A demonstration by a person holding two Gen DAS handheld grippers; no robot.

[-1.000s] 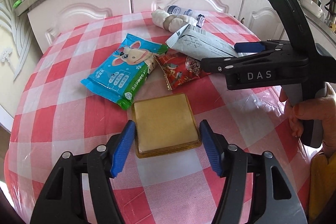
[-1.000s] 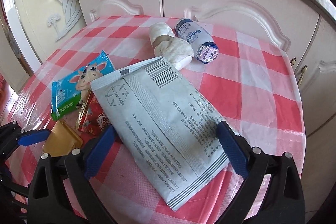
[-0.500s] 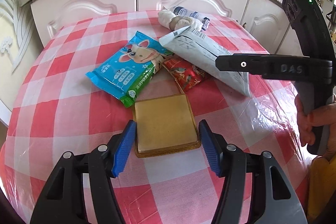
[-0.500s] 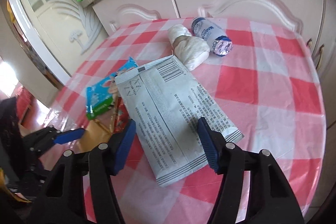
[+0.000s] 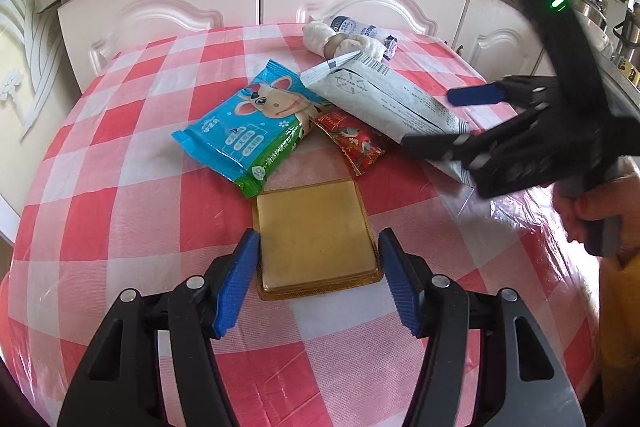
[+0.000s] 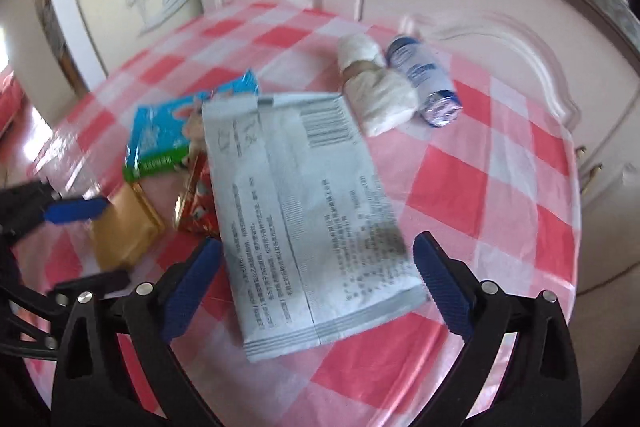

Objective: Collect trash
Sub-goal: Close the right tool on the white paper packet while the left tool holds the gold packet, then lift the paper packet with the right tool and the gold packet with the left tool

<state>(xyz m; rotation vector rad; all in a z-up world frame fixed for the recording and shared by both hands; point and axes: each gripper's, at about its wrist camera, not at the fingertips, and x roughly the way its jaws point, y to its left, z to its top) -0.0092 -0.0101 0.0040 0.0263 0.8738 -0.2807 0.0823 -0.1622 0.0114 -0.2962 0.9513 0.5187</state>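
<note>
Two hand-held grippers are working a cluttered table (image 5: 120, 155) covered in a red-and-white checked cloth, and by the look of it the trash collection is only getting started — nothing is lifted, and no bin is showing in either view. At lower centre of the left wrist view, the left gripper (image 5: 316, 279) is standing open, its blue pads flanking the near end of a flat tan packet (image 5: 314, 235) without clearly pinching it. At lower centre of the right wrist view, the right gripper (image 6: 316, 291) is likewise spread wide, straddling the near end of a long grey printed pouch (image 6: 304, 211) that is lying across a red snack wrapper (image 5: 356, 143). A blue cartoon-cow pack (image 5: 256, 123) is sitting at centre left of the left view, just beside the grey pouch. Toward the upper centre, a crumpled white wad (image 5: 340, 43) is touching a small white bottle (image 6: 424, 83) lying on its side. All six pieces are waiting on the cloth — every pickup appears to be left to do, with the tan packet and grey pouch seemingly first in line.
</note>
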